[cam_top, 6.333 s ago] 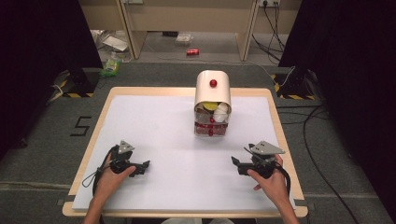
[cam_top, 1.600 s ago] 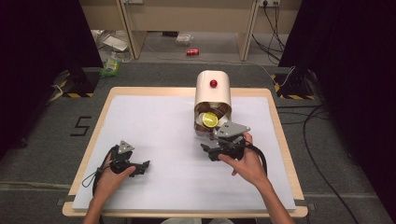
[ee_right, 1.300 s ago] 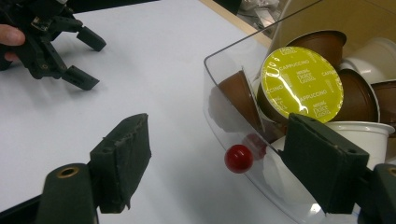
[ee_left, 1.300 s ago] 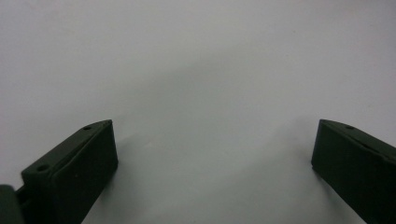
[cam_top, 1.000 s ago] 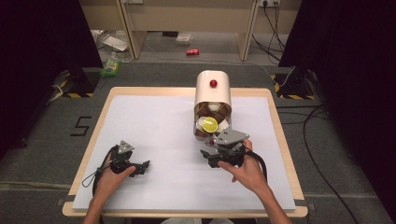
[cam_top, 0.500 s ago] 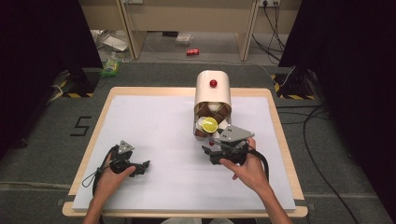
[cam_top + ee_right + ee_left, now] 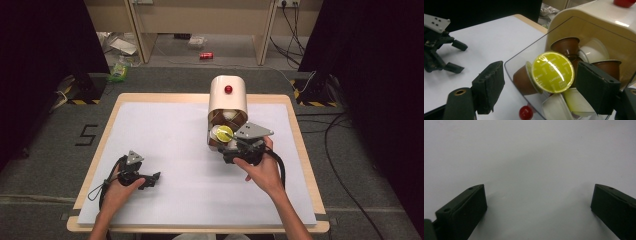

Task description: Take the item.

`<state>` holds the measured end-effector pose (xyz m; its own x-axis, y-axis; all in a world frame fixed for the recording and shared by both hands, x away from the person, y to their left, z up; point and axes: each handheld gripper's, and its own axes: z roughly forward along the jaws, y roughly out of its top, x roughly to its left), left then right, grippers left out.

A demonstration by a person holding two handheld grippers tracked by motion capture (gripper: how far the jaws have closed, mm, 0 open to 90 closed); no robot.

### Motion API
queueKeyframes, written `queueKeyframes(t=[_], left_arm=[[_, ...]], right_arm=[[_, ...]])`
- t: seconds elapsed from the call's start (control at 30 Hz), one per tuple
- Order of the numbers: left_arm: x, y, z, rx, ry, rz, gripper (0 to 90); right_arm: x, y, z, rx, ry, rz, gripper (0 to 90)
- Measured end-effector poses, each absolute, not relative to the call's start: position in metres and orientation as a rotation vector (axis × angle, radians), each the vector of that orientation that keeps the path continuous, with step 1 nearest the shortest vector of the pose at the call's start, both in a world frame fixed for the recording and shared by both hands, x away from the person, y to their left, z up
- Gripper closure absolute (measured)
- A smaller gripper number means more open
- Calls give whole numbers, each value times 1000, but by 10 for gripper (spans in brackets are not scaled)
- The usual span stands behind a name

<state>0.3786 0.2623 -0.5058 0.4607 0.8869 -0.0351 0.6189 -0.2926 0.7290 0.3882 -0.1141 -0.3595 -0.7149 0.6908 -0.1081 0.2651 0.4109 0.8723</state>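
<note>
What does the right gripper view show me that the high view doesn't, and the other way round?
Right gripper view: print on the yellow-lidded capsule, brown capsules behind it, a clear lid and its red knob. High view: the whole table, the floor, both forearms. Both: the cream container, the capsule between the right hand-held gripper's open jaws, and the left hand-held gripper.

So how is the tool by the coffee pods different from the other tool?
The right tool is up at the cream pod box, its jaws open around the yellow-lidded pod without pressing it. The left tool sits apart from the box, over bare white table, with nothing between its jaws. The right tool's grey top plate looks bigger than the left tool's. Both are black, open and hand-held.
</note>
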Motion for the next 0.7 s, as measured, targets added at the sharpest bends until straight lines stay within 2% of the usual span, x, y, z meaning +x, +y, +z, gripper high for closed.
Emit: queueKeyframes(t=[0.37, 0.7], left_arm=[[379, 262, -506, 2024, 1251, 499, 0], [379, 262, -506, 2024, 1250, 499, 0]], right_arm=[[408, -104, -360, 891, 2190, 1213, 318], [420, -97, -368, 949, 2209, 1171, 319]])
